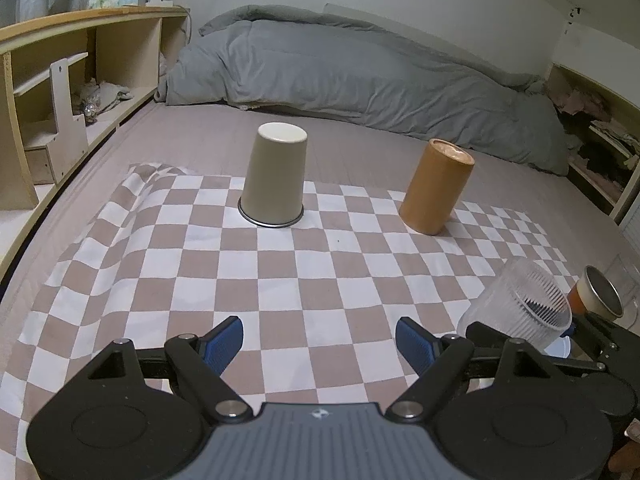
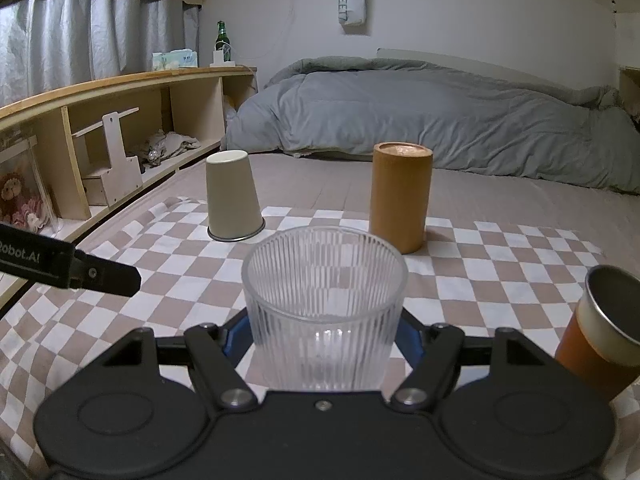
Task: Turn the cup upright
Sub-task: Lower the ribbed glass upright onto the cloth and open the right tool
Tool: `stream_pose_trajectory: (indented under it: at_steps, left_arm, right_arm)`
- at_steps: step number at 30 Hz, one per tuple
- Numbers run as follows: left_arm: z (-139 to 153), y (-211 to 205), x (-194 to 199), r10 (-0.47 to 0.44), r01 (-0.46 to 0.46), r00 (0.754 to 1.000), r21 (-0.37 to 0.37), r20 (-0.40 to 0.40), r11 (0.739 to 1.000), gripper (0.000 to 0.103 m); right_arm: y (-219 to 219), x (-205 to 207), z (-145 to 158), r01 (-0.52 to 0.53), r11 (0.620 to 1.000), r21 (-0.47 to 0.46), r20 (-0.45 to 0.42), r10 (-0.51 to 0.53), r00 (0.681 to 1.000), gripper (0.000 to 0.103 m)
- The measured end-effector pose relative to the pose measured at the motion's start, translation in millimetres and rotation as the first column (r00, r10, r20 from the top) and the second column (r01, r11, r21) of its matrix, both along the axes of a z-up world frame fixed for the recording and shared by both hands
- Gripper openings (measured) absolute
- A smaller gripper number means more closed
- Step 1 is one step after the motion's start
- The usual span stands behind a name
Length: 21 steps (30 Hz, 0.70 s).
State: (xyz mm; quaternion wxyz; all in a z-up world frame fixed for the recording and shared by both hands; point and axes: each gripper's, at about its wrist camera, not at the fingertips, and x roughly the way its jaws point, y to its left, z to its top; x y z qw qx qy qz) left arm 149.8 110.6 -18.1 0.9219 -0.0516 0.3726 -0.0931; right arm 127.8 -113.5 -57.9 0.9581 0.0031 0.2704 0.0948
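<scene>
Holding a ribbed glass [image 2: 324,308] mouth-up, the right tongs [image 2: 324,340] were closed on its lower wall, just above the checkered cloth [image 2: 480,280] on the bed; not yet set down. Left tongs [image 1: 319,340]: wide open, empty. Orange cup [image 2: 600,340]: mouth showing, seemingly righted. Left to do: beige cup [image 1: 276,180] and brown cup [image 1: 436,188], both still inverted on the cloth.

Ribbed glass cup [image 2: 324,308] (mouth up) between right hand-held gripper [image 2: 324,340] jaws.
</scene>
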Motion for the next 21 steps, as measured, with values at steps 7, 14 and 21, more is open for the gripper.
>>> stream_pose_trajectory:
  at_steps: [7, 14, 21]
  left_arm:
    - [5, -6, -5, 0.005, -0.005, 1.000, 0.021, 0.017, 1.000, 0.087]
    - [23, -13, -15, 0.029, -0.032, 0.998, 0.046, 0.063, 0.998, 0.090]
    - [38, -28, -29, 0.033, -0.046, 0.993, 0.114, 0.112, 0.992, 0.093]
  right_arm:
    - [-2, -8, 11, -0.022, 1.000, -0.016, 0.041, 0.023, 0.999, 0.090]
    - [-20, -12, 31, -0.024, 1.000, 0.015, 0.014, 0.024, 1.000, 0.092]
    - [-35, -24, 47, -0.024, 0.999, 0.022, 0.018, 0.024, 1.000, 0.094]
